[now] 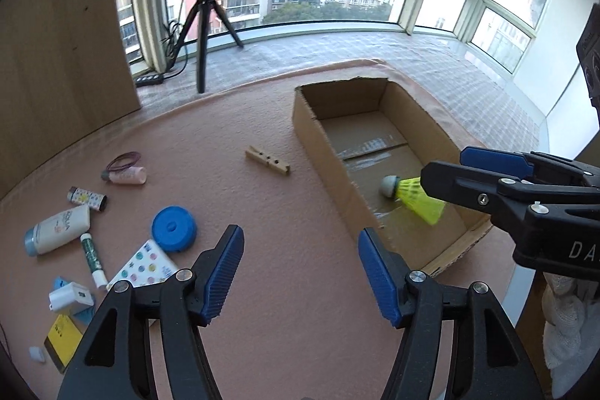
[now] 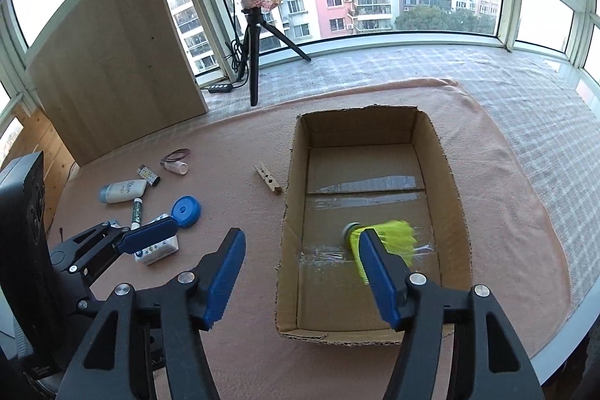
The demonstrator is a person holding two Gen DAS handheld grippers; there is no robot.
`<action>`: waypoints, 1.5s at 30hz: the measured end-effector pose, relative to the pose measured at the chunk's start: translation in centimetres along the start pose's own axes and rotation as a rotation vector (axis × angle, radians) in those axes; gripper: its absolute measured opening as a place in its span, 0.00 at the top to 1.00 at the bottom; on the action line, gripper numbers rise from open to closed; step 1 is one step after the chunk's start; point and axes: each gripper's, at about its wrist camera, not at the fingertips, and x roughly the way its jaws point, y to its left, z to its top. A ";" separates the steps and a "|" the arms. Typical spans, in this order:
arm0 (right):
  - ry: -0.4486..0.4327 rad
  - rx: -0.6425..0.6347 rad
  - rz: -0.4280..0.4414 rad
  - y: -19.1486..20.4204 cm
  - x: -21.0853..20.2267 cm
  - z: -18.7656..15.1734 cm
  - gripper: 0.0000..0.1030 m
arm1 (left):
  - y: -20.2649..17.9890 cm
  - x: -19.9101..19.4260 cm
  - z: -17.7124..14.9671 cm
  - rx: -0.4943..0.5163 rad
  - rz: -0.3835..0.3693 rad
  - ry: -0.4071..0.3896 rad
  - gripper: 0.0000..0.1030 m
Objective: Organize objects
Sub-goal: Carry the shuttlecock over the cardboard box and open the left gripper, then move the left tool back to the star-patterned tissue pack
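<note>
Pink blanket (image 2: 506, 182) carried everything. Cardboard box (image 2: 296, 197) sat toward its right side, open-topped, holding only the yellow shuttlecock (image 2: 390, 235), near the box's near end, cork end pointing toward the left wall. It looked blurred in the right wrist view, so probably not settled, can't be sure.

Right gripper (image 2: 300, 276) stood over the box's near-left corner, jaws well apart, nothing between them. Left gripper (image 1: 300, 272) hovered over bare blanket left of the box, jaws likewise wide and empty.

Step in hand, as I read it: drop done, fetch the next piece. The loose clutter lay at the blanket's left edge: blue round lid (image 1: 174, 228), white bottle (image 1: 56, 229), lip-balm stick (image 1: 92, 259). Wooden clothespin (image 1: 268, 160) lay alone just beside the box's left wall, easiest target. Best approach was across its narrow width.
</note>
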 end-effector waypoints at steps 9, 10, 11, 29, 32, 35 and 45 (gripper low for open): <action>0.084 -0.039 0.123 5.2 4.3 -0.2 0.43 | 8.8 -1.6 -4.0 -0.159 0.119 0.069 0.22; 0.096 -0.044 0.136 5.8 4.9 -0.2 0.43 | 9.9 -1.7 -4.5 -0.187 0.135 0.077 0.22; 0.107 -0.054 0.146 6.5 5.5 -0.2 0.43 | 10.8 -1.6 -4.8 -0.209 0.144 0.088 0.22; 0.178 -0.096 0.136 11.7 11.2 -1.4 0.43 | 17.5 -2.2 -6.7 -0.276 0.197 0.097 0.19; 0.177 -0.081 0.127 11.5 11.3 -1.5 0.43 | 17.8 -1.4 -6.0 -0.287 0.176 0.105 0.19; 0.166 -0.072 0.106 11.3 11.1 -1.5 0.43 | 17.5 -0.4 -5.1 -0.256 0.152 0.136 0.19; 0.163 -0.023 0.061 9.8 11.0 -2.7 0.43 | 18.5 2.3 -2.2 -0.265 0.103 0.170 0.20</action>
